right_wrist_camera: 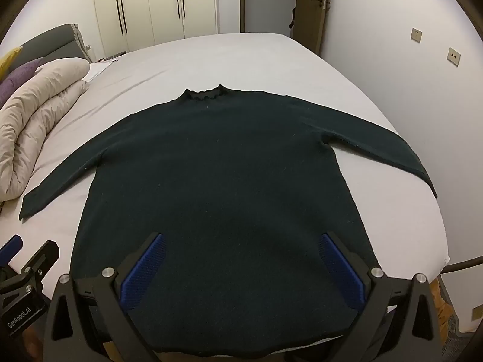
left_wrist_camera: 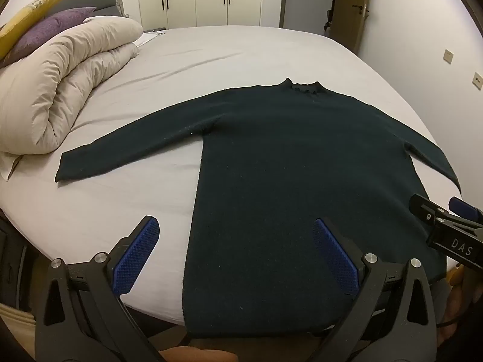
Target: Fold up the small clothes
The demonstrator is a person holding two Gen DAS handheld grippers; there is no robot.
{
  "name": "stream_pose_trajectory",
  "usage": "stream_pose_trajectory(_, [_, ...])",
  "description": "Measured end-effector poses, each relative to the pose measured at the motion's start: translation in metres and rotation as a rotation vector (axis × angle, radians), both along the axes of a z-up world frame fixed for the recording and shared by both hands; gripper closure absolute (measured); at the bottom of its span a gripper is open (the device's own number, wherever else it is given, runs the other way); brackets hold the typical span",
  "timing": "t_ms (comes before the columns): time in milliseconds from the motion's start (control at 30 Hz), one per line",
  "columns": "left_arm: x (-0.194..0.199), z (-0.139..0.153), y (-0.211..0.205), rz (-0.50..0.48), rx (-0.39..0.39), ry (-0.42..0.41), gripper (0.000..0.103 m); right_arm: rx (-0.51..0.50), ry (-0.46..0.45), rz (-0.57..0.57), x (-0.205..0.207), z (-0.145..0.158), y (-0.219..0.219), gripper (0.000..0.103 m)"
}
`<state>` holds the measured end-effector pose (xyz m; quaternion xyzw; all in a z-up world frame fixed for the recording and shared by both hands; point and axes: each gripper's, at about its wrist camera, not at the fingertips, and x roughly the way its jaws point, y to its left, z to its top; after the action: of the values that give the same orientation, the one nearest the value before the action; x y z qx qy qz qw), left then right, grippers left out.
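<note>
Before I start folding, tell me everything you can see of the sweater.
The sweater is dark, nearly black-green, a fine knit by the look, with a small ruffled high collar. It lies flat and unfolded on the bed, collar away from the grippers, both long sleeves spread outward, hem at the near edge. Neither open gripper holds it.

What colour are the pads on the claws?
Blue, with a fine dotted texture, on black frames; the pads show best in the left wrist view.

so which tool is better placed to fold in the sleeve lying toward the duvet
Left. The left tool hangs open over the sweater's duvet-side edge, nearer that sleeve; the right tool is over the body.
</note>
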<state>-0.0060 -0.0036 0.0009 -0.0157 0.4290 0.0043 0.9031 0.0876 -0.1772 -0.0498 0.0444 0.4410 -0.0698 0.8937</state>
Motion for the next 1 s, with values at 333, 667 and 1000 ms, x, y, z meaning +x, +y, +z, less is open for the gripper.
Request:
stream_pose_trajectory(333, [0.0001, -0.0056, -0.0002, -0.003, -0.001, 0.008, 0.0, -0.002, 0.004, 0.004, -0.0019, -0.0061, 0.0054, 0.0])
stream_pose_trajectory(667, [0.0001, -0.0085, 0.0028, -0.006, -0.007, 0.014, 0.0, -0.006, 0.006, 0.005, -0.0024, -0.0068, 0.0056, 0.0])
stream_pose_trajectory(1000, [0.0012, -0.0095, 0.0035, -0.007, -0.007, 0.017, 0.0, -0.01, 0.007, 0.008, -0.0048, -0.0065, 0.0061, 0.0])
